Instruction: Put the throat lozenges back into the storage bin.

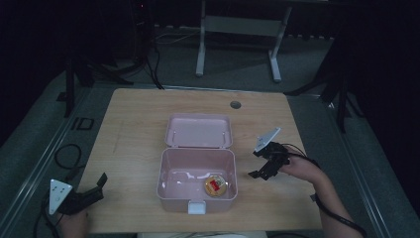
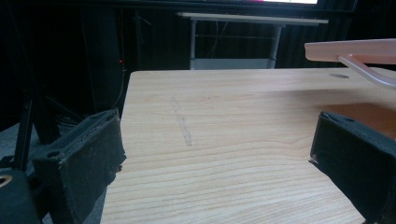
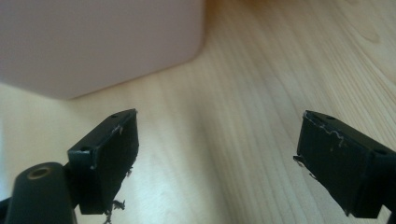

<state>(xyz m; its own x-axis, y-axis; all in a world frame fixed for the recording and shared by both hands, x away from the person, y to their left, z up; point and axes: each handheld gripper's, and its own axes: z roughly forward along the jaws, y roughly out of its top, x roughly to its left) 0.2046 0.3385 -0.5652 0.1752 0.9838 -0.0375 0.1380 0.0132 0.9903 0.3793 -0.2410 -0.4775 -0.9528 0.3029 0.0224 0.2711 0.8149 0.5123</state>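
Pale wooden surface (image 1: pixel 133 124). Pink plastic lidded box (image 1: pixel 196 191) at near-edge centre, lid back; round gold tin (image 1: pixel 216 185) in its near-right corner. Right tongs (image 1: pixel 261 167) beside box, left tongs (image 1: pixel 96 191) near-left corner: both wide, empty. Risk: careless reach shoving box.

Room dark, light falling mainly on the wooden surface (image 1: pixel 138 124) at frame centre. Grey floor (image 1: pixel 237 64) surrounds it. White-legged table (image 1: pixel 237 29) at top centre. Black stands (image 1: pixel 74 74) and cables (image 1: pixel 151 54) at upper left.
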